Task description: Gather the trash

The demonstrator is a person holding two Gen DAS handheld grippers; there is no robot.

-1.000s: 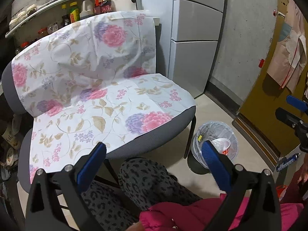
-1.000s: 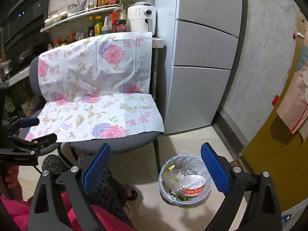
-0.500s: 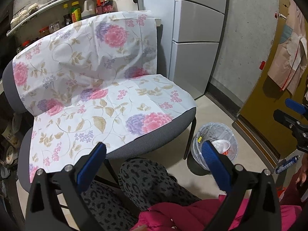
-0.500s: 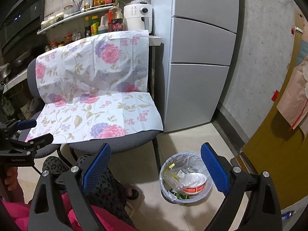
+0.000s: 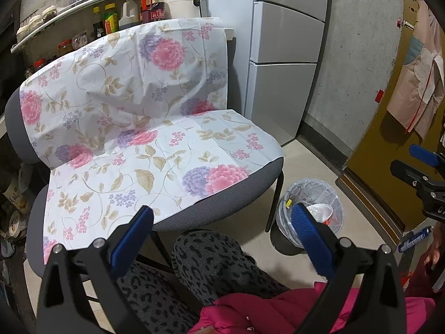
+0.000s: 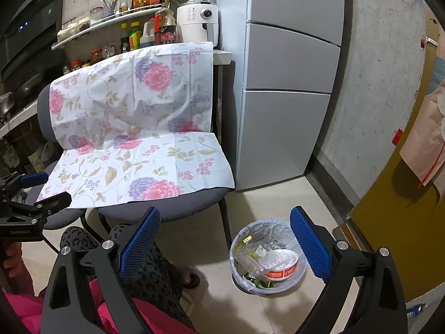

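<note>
A small bin lined with a clear bag (image 6: 268,257) stands on the floor right of the chair; it also shows in the left wrist view (image 5: 311,211). It holds a red-and-white paper bowl (image 6: 279,264), clear plastic wrappers and green scraps. My left gripper (image 5: 222,222) is open and empty, held above a knee in front of the chair seat. My right gripper (image 6: 225,233) is open and empty, held above the floor near the bin. No loose trash shows on the seat.
A grey chair draped with a floral sheet (image 6: 139,139) fills the left. A grey fridge (image 6: 283,83) stands behind the bin. A shelf of bottles (image 6: 111,22) runs along the back wall. A yellow door (image 6: 403,208) is at the right. My legs and pink jacket (image 5: 278,311) are below.
Both grippers have drifted slightly; the views have shifted a little. Both stay open and empty. The bin and chair have not moved.
</note>
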